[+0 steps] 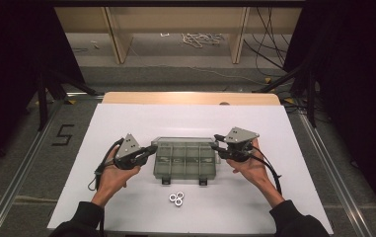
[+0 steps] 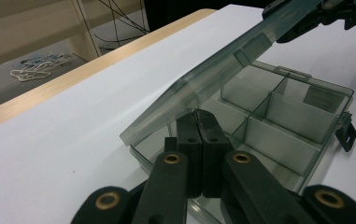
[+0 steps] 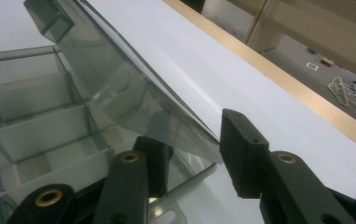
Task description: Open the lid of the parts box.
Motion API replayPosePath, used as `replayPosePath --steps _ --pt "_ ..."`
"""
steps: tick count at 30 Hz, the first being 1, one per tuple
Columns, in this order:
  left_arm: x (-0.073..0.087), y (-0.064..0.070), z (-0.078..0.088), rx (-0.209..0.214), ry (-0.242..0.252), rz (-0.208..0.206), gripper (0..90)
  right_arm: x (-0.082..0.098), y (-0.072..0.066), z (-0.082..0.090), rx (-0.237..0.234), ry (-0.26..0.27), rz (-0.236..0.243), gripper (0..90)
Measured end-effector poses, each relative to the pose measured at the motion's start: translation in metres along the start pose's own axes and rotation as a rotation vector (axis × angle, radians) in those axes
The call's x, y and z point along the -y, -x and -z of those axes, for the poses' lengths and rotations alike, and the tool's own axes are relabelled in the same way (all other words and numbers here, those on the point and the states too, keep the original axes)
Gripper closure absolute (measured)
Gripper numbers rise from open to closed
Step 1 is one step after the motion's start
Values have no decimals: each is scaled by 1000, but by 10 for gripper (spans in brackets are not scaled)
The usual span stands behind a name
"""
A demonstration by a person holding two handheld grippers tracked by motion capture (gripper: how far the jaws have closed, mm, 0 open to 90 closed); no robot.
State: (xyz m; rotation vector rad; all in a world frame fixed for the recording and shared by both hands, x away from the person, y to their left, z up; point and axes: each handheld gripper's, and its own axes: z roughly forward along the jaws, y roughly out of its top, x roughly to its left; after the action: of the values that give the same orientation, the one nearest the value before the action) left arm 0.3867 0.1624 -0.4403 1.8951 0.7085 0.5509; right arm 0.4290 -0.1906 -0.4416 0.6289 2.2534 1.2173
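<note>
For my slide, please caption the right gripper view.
Right gripper jaws straddle the raised lid of the compartment box.

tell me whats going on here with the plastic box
A person works a claw in each hand at a clear divided box on the white table. Its lid is partly raised. The left claw is shut at the box's left end; the right claw straddles the lid's corner, gap visible. Three small rings lie in front.

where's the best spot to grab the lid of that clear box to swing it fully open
Probably the lid by its free raised edge, coming from the box's right end. It is thin, tilted up off the compartment box, hinged at the far side, so that end edge fits between the right gripper jaws.
</note>
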Motion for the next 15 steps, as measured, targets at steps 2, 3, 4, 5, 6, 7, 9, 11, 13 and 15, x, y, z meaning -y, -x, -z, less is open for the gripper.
replayPosePath --steps 2,3,4,5,6,7,9,11,13,15 --pt "1 -2 -1 3 -21 -12 864 0 -1 1 -1 -7 -12 676" --pt "3 -2 -3 6 -39 -1 832 -1 0 1 10 1 -3 683" --pt "6 -1 -5 11 -51 10 811 -1 1 1 14 -1 -9 687" --pt "9 1 -7 11 -74 20 798 -1 1 1 16 -2 -17 688" --pt "12 3 -9 15 -100 18 782 -1 1 1 13 -3 -25 691" --pt "14 4 -11 22 -133 26 756 -1 0 1 17 -5 -26 696" --pt "16 5 -14 30 -163 25 721 -2 0 2 26 -11 -26 704" --pt "17 8 -16 36 -173 47 690 -4 -1 3 31 -16 -35 710" --pt "18 7 -16 35 -198 48 667 -4 -1 2 36 -15 -39 714" --pt "19 6 -17 38 -219 35 650 -4 -1 3 31 -25 -67 719"
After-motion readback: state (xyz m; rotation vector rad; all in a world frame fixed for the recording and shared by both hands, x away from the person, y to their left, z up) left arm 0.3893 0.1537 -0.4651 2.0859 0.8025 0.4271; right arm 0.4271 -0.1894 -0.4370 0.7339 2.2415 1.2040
